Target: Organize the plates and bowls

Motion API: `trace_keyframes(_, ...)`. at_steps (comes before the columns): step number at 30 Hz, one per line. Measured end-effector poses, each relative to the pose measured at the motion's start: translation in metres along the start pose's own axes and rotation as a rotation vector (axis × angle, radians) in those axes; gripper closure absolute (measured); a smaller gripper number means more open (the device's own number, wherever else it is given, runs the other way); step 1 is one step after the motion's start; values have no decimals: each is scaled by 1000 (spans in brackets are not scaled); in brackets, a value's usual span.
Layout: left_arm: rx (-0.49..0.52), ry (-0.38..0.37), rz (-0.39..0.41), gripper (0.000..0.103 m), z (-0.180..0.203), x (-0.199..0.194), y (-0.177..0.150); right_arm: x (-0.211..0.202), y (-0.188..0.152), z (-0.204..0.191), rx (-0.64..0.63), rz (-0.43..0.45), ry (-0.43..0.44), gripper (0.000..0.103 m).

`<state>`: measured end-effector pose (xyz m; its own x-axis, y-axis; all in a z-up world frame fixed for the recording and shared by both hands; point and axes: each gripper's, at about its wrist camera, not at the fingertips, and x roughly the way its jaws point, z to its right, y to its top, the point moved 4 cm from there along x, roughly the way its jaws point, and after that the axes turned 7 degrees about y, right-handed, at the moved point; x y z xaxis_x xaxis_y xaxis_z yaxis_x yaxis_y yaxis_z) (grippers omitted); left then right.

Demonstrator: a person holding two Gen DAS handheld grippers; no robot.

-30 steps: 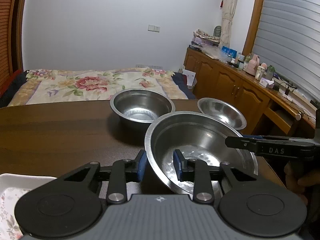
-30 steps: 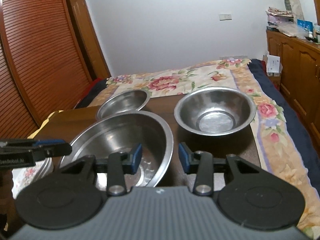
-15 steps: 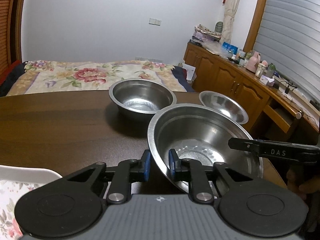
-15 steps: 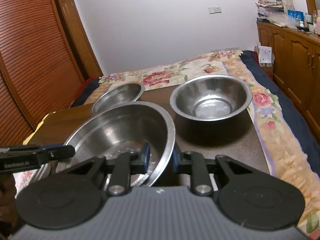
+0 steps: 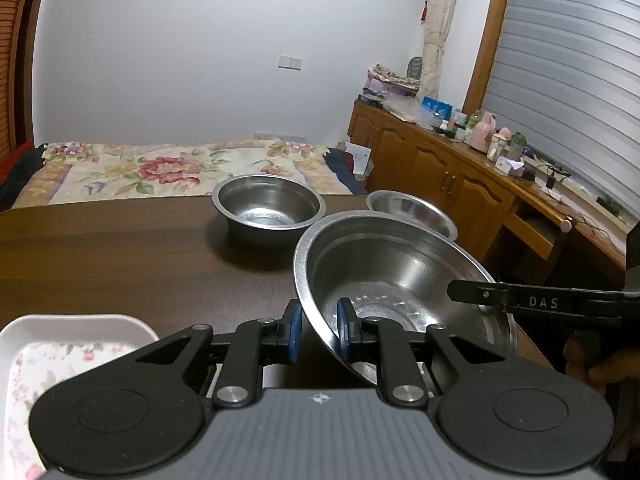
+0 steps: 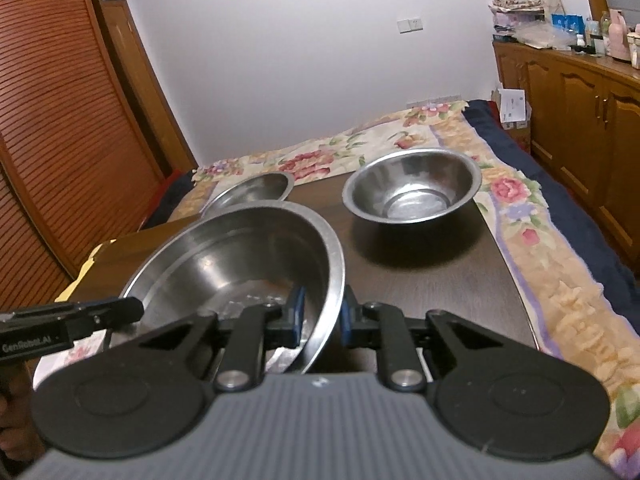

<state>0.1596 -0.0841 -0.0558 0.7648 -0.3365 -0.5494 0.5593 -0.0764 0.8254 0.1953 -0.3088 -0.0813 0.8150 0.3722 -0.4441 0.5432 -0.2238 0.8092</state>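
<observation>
The big steel bowl (image 5: 400,280) sits near the front of the brown desk (image 5: 120,256), and both tongs are clamped on its rim, one on each side. The left tongs (image 5: 318,332) pinch the near-left edge with blue pads, one pad inside the bowl and one outside. The right tongs (image 6: 322,318) pinch the opposite edge the same way. Behind it stand a deep steel bowl (image 5: 269,210) and a shallow steel bowl (image 5: 412,210), both apart from the big one. A white flowered dish (image 5: 60,356) lies at the near left corner. The next step is likely a lift with both hands (maybe to stack the bowls). The rim is thin and shiny, so it could slip out of the pads. If one hand goes up faster, the bowl could tip and bang the deep bowl or slide off the desk toward the bed (image 6: 520,208).
</observation>
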Motion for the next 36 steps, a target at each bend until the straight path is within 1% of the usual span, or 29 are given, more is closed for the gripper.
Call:
trace_keyframes(8,-1,11,11,83,-4,-21,-15,-9,-14,-10,0,-9,8,83)
trace_keyframes(14,5,19,1,83,-5,-26,-23,-9,-24,-13,3,-29,13,83)
trace_keyframes(21,14,35,3,83,-3,-35,-31,-17,-27,-18,-1,-23,14,83)
trace_keyframes(27,13,49,0,83,-3,-41,-37,-18,-32,-25,-43,-48,0,83)
trace_keyframes(36,12,55,-7,83,-6,-45,-39,-21,-31,-30,-56,-62,7,83)
